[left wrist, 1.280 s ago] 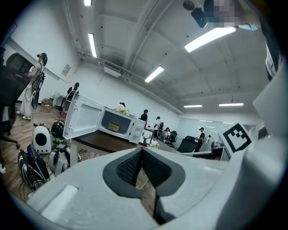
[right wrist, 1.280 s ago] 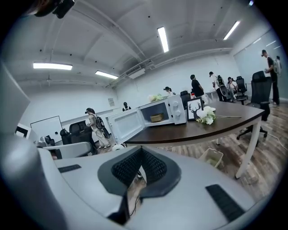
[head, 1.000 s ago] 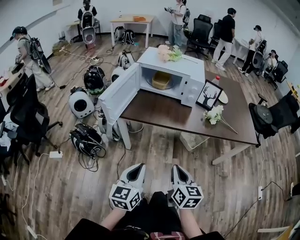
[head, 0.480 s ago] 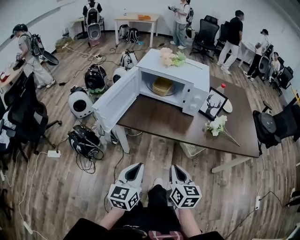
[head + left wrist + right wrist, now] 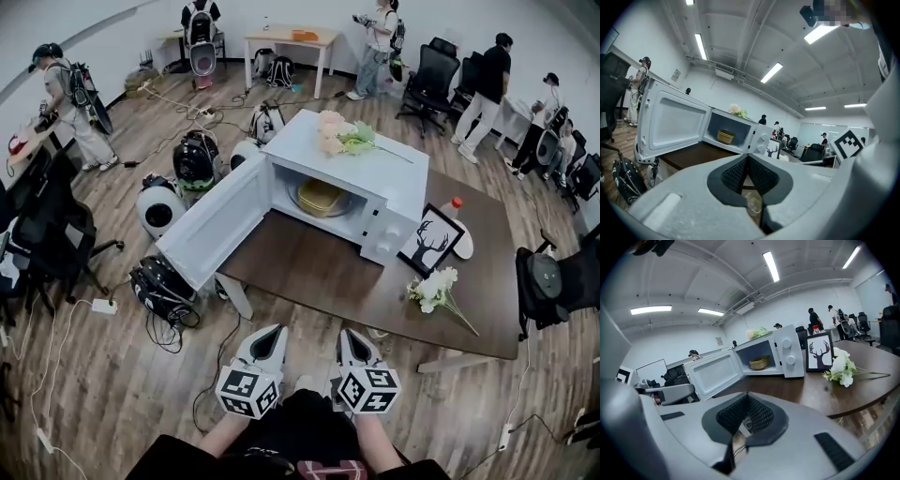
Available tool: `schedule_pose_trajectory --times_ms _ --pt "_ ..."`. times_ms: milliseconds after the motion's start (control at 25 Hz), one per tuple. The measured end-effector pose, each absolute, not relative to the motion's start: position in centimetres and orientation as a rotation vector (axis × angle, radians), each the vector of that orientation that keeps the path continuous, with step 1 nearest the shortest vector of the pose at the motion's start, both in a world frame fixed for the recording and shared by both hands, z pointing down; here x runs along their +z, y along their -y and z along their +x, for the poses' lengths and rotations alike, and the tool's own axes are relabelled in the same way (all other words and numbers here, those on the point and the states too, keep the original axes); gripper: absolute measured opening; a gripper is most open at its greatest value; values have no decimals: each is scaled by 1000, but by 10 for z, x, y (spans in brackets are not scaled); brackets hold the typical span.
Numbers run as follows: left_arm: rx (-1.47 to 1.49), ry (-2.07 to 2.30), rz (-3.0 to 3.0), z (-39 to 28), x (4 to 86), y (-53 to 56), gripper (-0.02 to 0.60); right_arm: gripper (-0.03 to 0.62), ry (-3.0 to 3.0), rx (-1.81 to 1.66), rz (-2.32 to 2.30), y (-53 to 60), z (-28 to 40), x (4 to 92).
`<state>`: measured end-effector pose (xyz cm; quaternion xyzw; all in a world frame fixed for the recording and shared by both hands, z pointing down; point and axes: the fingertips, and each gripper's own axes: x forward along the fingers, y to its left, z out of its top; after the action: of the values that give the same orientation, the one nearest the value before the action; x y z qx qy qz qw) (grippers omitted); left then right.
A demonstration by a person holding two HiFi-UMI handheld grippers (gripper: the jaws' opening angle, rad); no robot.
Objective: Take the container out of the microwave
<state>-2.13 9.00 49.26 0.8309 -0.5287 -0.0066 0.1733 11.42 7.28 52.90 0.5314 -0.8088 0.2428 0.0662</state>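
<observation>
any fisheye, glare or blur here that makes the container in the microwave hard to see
Head view: heavy fisheye curves the floorboards and darkens the corners, but the container in the open microwave is sharp. Left gripper view: ceiling lights blow out white; the container is small yet clear. Right gripper view: similar glare overhead, a dark round rim, container readable.

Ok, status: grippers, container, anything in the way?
Left gripper and right gripper shut, empty, short of the table. Container inside microwave, door wide open. Nothing seen blocking the opening.
</observation>
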Motion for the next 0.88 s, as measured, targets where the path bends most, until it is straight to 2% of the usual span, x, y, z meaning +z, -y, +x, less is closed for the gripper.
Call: schedule_pose_trajectory --times_ms 480,880 --pt "-30 1535 2330 33 497 -33 9 8 2445 824 1493 -12 144 544" --pt "-22 1551 2332 35 499 13 9 8 2398 846 1505 26 143 553"
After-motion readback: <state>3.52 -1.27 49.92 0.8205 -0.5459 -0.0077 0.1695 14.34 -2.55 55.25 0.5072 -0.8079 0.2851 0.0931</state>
